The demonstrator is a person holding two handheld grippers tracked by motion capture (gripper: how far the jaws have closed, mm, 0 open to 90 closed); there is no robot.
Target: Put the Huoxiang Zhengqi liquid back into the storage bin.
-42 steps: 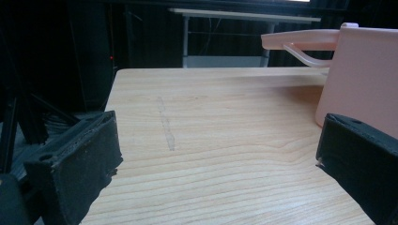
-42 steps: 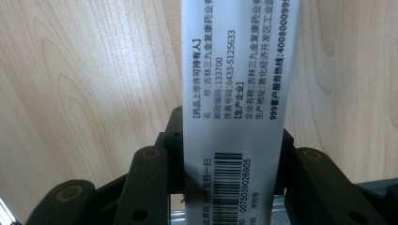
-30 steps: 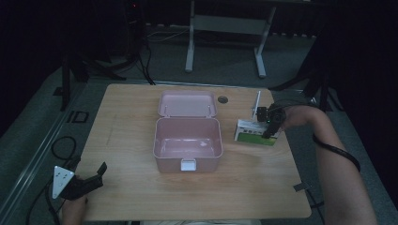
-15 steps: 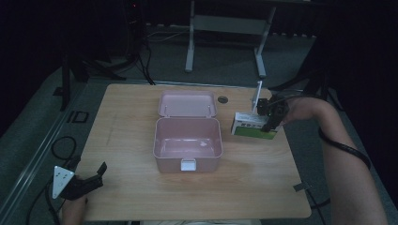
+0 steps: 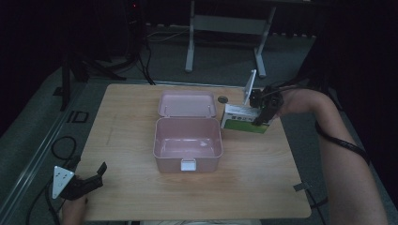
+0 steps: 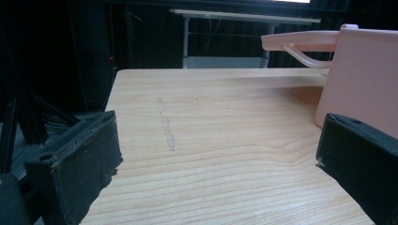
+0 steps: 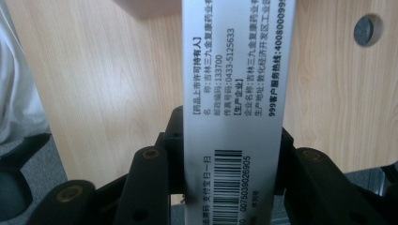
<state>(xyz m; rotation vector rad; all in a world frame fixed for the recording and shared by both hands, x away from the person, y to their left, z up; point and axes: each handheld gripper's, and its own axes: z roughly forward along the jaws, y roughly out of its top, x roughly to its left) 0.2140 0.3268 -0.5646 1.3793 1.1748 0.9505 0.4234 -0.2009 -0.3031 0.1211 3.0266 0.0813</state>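
Nearest, the left gripper [image 5: 87, 180] rests at the table's [image 5: 141, 122] near left corner, jaws spread wide with nothing between them. Farther in, a pink box [image 5: 187, 145] sits mid-table, its lid [image 5: 187, 104] flung back. Beyond and to the right, the right gripper [image 5: 264, 115] is clamped on a white-and-green carton [image 5: 241, 119], held just beside the box's far right corner.
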